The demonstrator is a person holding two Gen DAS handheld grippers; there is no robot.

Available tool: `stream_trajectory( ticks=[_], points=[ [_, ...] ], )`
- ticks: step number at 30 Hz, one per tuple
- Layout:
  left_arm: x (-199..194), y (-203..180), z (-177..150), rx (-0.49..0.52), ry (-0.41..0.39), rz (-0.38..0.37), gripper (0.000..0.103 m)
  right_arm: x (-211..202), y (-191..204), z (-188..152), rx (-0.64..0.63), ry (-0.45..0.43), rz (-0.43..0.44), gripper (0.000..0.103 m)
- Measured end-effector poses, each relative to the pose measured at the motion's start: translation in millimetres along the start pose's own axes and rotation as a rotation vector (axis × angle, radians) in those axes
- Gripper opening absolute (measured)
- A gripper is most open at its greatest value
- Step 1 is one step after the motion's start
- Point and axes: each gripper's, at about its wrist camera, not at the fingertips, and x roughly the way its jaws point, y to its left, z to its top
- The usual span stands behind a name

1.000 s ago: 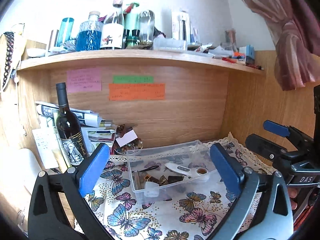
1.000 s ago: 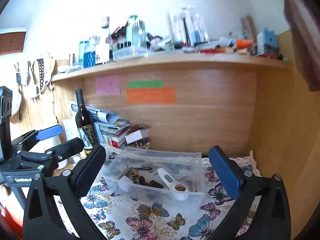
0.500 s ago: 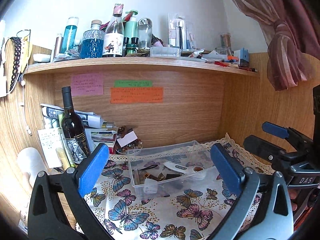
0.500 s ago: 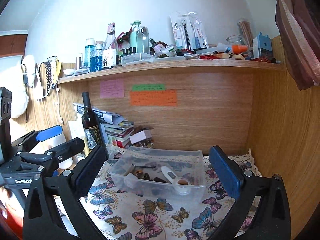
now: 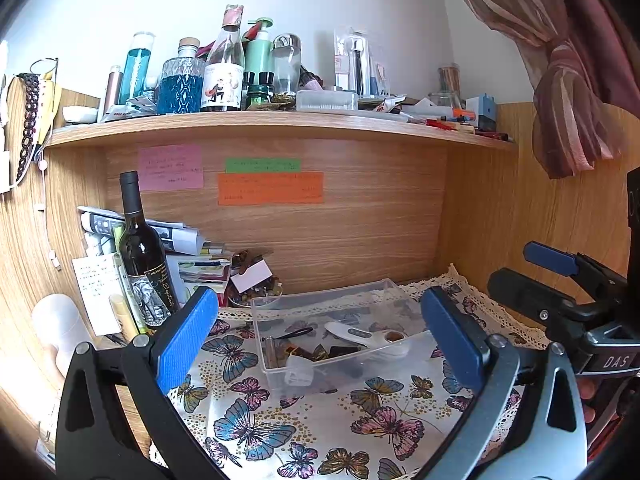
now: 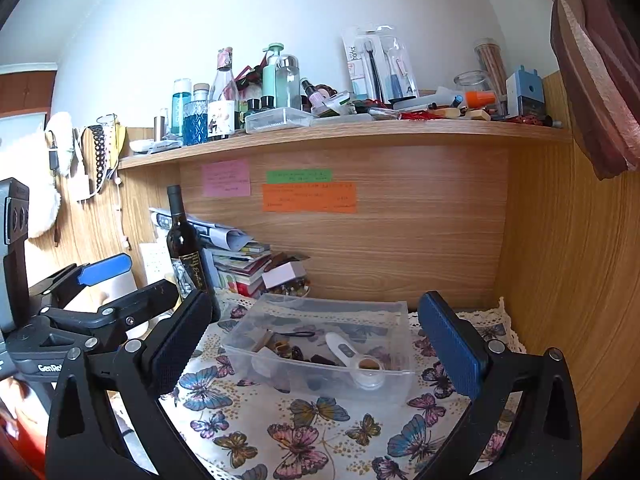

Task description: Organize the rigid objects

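Both the left gripper (image 5: 320, 336) and right gripper (image 6: 316, 344) hover wide-fingered, empty, before the clear plastic bin (image 6: 400, 384) on the butterfly tablecloth (image 6: 320, 432).

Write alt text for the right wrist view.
The open, empty right gripper faces a clear plastic bin of small items, including a white thermometer, on a butterfly tablecloth. A wine bottle stands left; the left gripper shows at the left edge.

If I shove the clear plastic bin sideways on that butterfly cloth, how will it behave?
The clear plastic bin looks thin-walled, so its sides may flex. With only a few small items like the white thermometer inside, it is probably light and unlikely to tip. The butterfly cloth may bunch under it.
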Motion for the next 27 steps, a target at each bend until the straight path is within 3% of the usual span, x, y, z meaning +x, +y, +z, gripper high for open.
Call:
stream_trajectory(
  ticks=[27],
  points=[
    [7.9, 0.1, -2.2, -0.009, 0.014, -0.004, 0.103, 5.0, -1.1, -1.9, 0.016, 0.019, 0.001, 0.103]
  ],
)
